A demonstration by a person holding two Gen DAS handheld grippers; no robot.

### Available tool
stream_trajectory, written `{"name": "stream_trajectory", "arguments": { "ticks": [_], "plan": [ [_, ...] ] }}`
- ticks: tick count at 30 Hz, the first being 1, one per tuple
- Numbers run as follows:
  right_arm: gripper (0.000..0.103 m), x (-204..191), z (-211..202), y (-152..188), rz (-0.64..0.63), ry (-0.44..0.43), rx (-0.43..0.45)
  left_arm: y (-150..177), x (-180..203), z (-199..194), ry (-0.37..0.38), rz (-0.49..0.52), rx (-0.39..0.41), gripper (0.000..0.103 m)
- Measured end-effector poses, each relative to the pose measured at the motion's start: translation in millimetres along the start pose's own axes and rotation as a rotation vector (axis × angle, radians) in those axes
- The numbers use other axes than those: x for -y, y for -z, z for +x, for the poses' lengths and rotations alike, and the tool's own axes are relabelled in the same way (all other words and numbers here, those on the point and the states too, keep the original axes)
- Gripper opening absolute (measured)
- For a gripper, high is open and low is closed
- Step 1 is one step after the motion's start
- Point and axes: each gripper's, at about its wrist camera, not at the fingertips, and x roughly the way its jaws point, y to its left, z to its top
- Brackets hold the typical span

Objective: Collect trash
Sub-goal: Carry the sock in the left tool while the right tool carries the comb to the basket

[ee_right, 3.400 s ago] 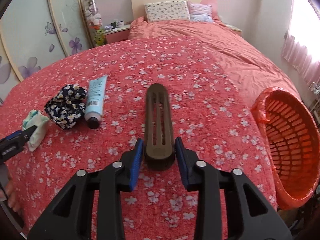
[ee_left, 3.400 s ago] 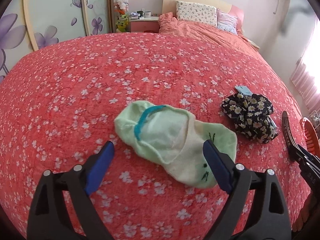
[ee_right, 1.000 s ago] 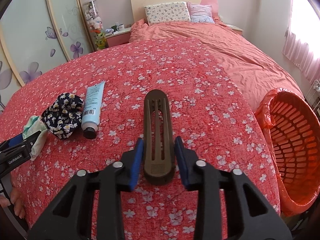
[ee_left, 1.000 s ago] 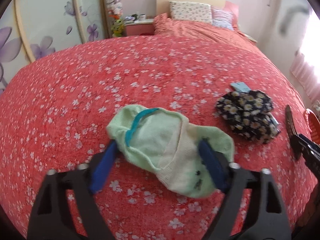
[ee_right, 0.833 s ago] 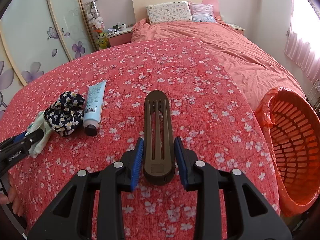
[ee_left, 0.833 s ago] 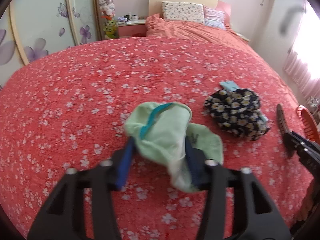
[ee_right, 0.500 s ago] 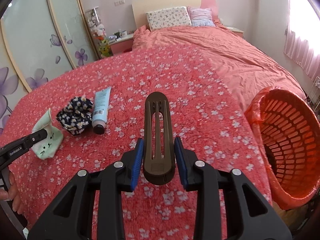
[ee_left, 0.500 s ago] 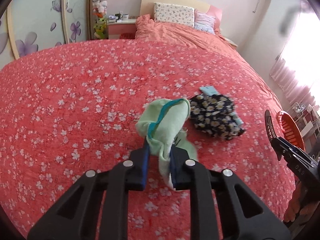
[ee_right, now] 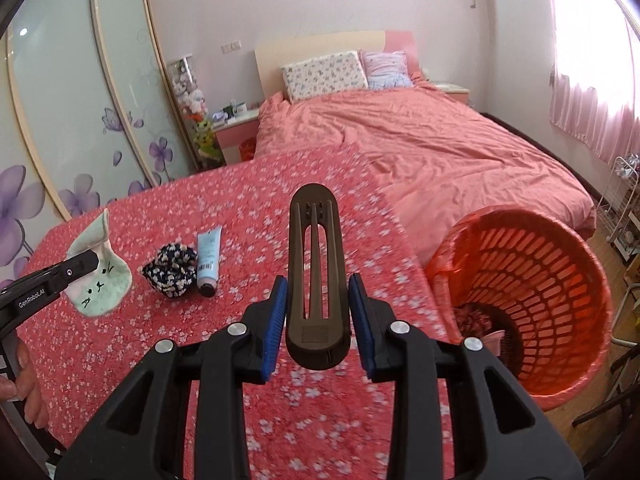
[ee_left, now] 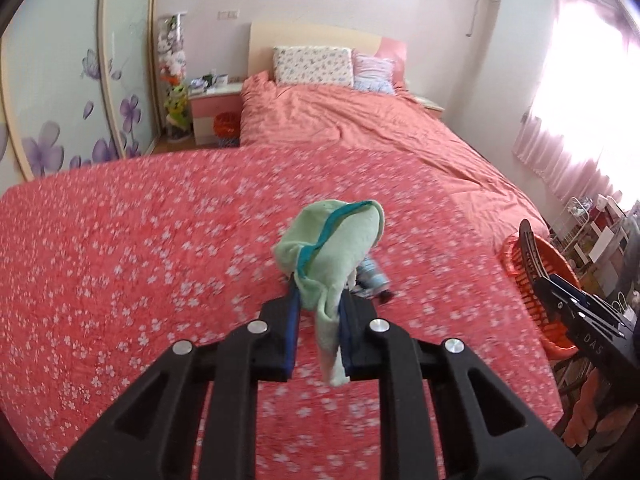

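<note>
Left wrist view: the left gripper (ee_left: pixel 318 334) has its blue-padded fingers (ee_left: pixel 289 336) pinching a pale green sock (ee_left: pixel 334 248), whose bunched cloth stands up above the pads while one end droops below them, all of it lifted clear of the red flowered cloth (ee_left: pixel 140 264) on the worktop. Just beyond the sock, a small part of a tube (ee_left: pixel 370 276) lies on the cloth. In the right wrist view, the right gripper (ee_right: pixel 318 320) has its fingers (ee_right: pixel 276 320) clamped on the wide end of a brown slotted clip (ee_right: pixel 314 268), held above the cloth and pointing away. To its right stands an orange basket (ee_right: pixel 560 280) with a little rubbish at its bottom. Farther left, a dark flowered cloth bundle (ee_right: pixel 172 266) and the tube lie side by side, touching. Behind everything is a bed (ee_right: pixel 432 148) with pillows.
</note>
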Motion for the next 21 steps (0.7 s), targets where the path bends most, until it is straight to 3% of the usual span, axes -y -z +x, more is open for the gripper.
{"name": "stream_trajectory", "arguments": {
  "ticks": [12,21],
  "plan": [
    [0.032,46,-45,-4,0.053,0.053,0.099,-16,83,-21,0.064,0.105,0.052,0.017],
    [0.032,96,-64,-1,0.104,0.115,0.131,-17,161,-16,0.183,0.170,0.047,0.017]
  ]
}}
